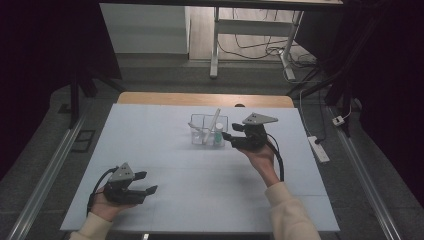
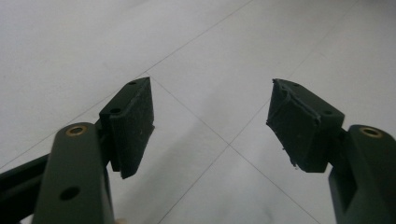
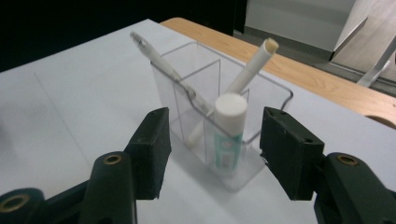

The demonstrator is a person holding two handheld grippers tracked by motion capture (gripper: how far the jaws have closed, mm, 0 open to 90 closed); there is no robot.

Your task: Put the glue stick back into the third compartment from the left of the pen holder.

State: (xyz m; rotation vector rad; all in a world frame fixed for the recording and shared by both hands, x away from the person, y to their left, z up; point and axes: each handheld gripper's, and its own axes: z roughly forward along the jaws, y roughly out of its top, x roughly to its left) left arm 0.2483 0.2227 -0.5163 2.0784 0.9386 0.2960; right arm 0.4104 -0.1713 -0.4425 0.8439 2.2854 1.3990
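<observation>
A clear plastic organizer [image 1: 206,128] [image 3: 271,91] with dividers stands at the middle of the white table. Inside it are a white pen [image 3: 161,63], a white stick-like marker [image 3: 250,67] leaning the other way, and a white-capped tube with a green label [image 1: 218,134] [image 3: 228,135] upright in the near compartment. My right gripper [image 1: 225,136] [image 3: 212,151] is open just to the right of the organizer, its jaws apart on either side of the tube without touching it. My left gripper [image 1: 145,182] [image 2: 210,126] is open over bare table at the front left, holding nothing.
The white table surface [image 1: 165,165] has thin seam lines. A wooden table edge [image 1: 205,98] runs behind it. A power strip [image 1: 319,148] lies on the floor to the right, and desk legs with cables [image 1: 250,47] stand farther back.
</observation>
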